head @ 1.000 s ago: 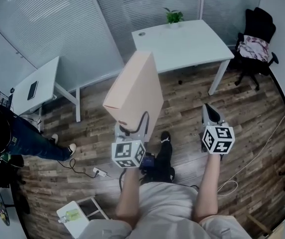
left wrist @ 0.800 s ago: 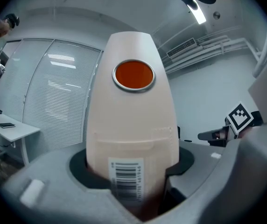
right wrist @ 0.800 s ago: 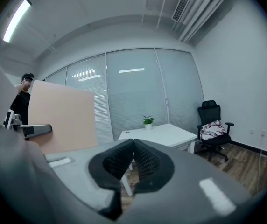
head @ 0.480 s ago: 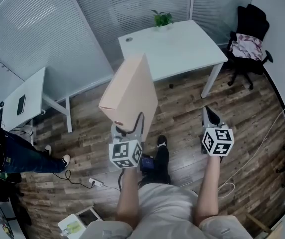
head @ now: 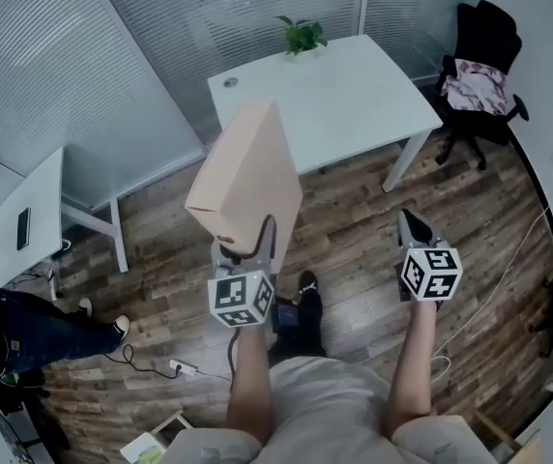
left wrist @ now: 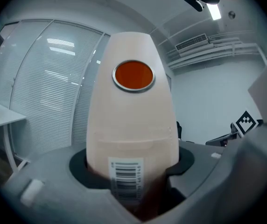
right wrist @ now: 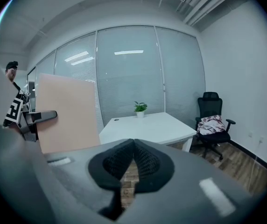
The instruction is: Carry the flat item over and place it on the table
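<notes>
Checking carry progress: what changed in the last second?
The person walked closer to the white table, now nearer in the head view. The left tool still clamps the flat box; the right tool stays shut, empty.

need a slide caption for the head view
Flat box upright in the left hand-held gripper, white table ahead; right hand-held gripper shut, empty.

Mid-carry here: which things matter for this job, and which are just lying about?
Job: flat box, clamped in the left tool; big white table ahead, the target.
Lying about: potted plant on that table, office chair, side desk, floor power strip; right tool shut and empty.
</notes>
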A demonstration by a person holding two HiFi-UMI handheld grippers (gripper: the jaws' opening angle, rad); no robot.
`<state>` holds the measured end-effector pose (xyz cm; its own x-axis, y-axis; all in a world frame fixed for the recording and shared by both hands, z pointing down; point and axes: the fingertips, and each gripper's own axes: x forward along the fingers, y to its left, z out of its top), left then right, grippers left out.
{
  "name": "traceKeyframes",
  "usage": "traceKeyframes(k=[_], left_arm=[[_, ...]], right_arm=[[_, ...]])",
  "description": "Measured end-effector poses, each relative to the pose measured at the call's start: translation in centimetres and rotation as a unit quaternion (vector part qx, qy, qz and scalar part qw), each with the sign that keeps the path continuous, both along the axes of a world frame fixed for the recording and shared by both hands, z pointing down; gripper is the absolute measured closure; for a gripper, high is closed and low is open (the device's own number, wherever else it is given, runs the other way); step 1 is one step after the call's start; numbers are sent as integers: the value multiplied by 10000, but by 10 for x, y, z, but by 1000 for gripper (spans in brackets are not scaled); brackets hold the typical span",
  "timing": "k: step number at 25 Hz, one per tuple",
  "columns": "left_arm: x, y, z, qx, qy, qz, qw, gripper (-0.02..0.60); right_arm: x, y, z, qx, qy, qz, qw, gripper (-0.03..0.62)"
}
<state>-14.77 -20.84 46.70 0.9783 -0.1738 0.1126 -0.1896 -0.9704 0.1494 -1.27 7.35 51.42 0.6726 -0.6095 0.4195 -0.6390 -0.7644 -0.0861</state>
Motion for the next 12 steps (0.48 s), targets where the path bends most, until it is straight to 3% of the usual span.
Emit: traceKeyframes(k=[5, 9, 12], left_arm=[[44, -23, 11, -257, -65, -55, 9996, 279], [73, -50, 15, -47, -211, -220, 9995, 279], [94, -74, 17, -148, -203, -338, 9991, 279]], right_arm=[[45, -21, -3, -196, -71, -32, 9998, 592], [73, -49, -1, -157, -206, -139, 9996, 592], [93, -67, 3, -302, -266, -243, 9989, 592]])
